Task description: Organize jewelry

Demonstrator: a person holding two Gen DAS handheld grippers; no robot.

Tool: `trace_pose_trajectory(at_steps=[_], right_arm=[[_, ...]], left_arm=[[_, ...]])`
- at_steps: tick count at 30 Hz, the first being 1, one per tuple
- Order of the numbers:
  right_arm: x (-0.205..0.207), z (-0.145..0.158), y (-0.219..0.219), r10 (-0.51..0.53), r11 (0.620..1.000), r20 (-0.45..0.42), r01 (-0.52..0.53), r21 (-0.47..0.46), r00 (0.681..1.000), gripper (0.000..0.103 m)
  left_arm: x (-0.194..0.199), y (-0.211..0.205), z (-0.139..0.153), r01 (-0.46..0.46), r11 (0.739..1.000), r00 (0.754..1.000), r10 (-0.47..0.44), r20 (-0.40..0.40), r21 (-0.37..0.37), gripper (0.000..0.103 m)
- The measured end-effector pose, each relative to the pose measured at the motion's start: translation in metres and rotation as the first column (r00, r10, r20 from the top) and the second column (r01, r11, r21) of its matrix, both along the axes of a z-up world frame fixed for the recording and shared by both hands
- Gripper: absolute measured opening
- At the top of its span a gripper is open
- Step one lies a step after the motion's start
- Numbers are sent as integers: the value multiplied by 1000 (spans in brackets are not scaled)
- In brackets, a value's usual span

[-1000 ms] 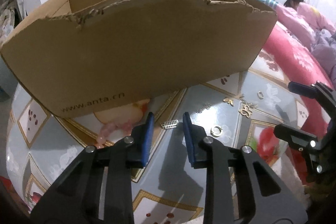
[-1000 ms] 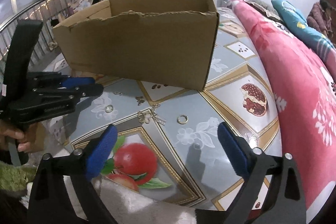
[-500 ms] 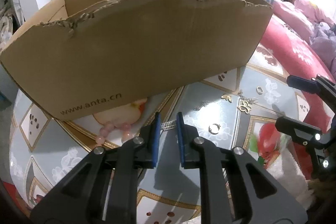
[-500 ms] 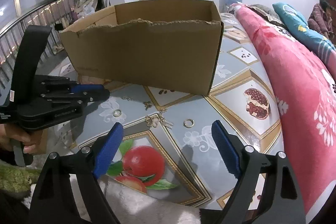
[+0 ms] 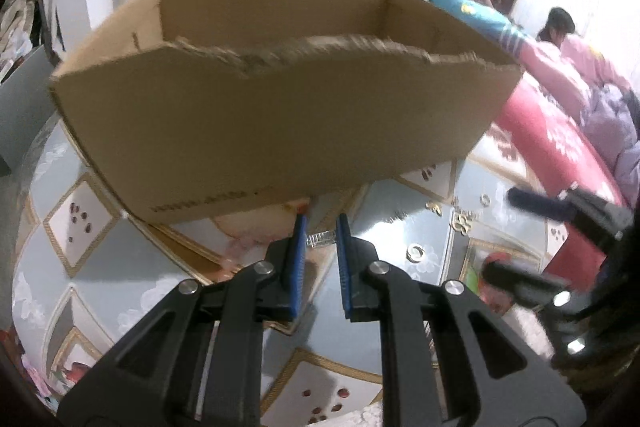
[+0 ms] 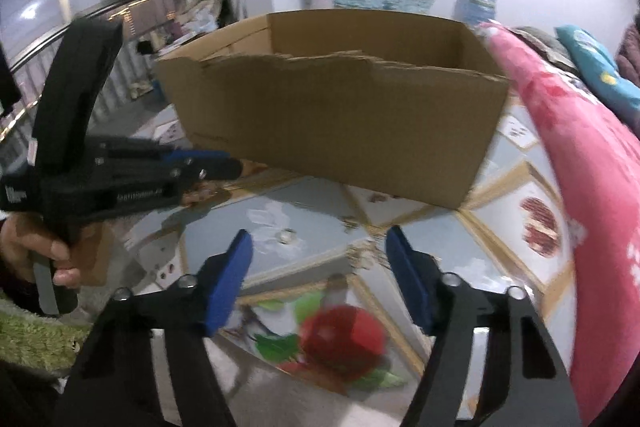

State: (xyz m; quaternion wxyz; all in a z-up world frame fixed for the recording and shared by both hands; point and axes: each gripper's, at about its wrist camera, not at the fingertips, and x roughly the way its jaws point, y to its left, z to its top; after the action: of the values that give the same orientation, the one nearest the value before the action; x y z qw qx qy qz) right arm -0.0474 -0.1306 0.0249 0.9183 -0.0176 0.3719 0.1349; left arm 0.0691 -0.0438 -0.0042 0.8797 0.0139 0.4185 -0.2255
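Left wrist | left gripper (image 5: 321, 227) fingers clamp silver clip (image 5: 320, 237) | right closing, empty

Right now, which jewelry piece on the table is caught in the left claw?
The small silver comb-like clip, pinched between the left claw's tips. The gold ring and the gold flower charm lie loose on the table to its right.

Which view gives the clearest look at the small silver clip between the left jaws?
The left wrist view: the silver clip sits straight ahead, spanning the narrow gap between the blue pads. In the right wrist view the left gripper appears side-on and blurred, and the clip cannot be made out.
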Motion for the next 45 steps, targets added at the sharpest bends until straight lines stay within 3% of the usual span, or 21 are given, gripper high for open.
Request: trace_pose_trajectory(at_steps=[5,10,17,23,28,37,45], right_arm=[[12,-12,13,41,999,-28,-41,-1,999,37],[21,-23,20,77,996,-49,-79,-35,996,25],[30,-28,20,106,993,-81,-110,-44,991,23],[27,-26,25,69,996,-83,-74,-54,994,22],[27,-24,40,48,995,-89,-55,-81,995,12],[28,-24,27,30,999,-87,-34,-40,996,10],[15,4,18,26,1000,11,-26,-6,1000,10]], left_arm=[[1,13,8,-18,1000,1000,18,12,-21,14],[0,14,9,-4,999,1000,4,10,-32,14],[3,20,8,2,999,1000,-3,-1,-43,14],[6,23,6,-1,999,1000,0,-10,-51,14],[7,23,6,1,999,1000,-1,-11,-50,14],[1,25,9,-7,999,1000,7,6,-51,14],[-19,26,35,14,997,998,-9,63,-81,14]])
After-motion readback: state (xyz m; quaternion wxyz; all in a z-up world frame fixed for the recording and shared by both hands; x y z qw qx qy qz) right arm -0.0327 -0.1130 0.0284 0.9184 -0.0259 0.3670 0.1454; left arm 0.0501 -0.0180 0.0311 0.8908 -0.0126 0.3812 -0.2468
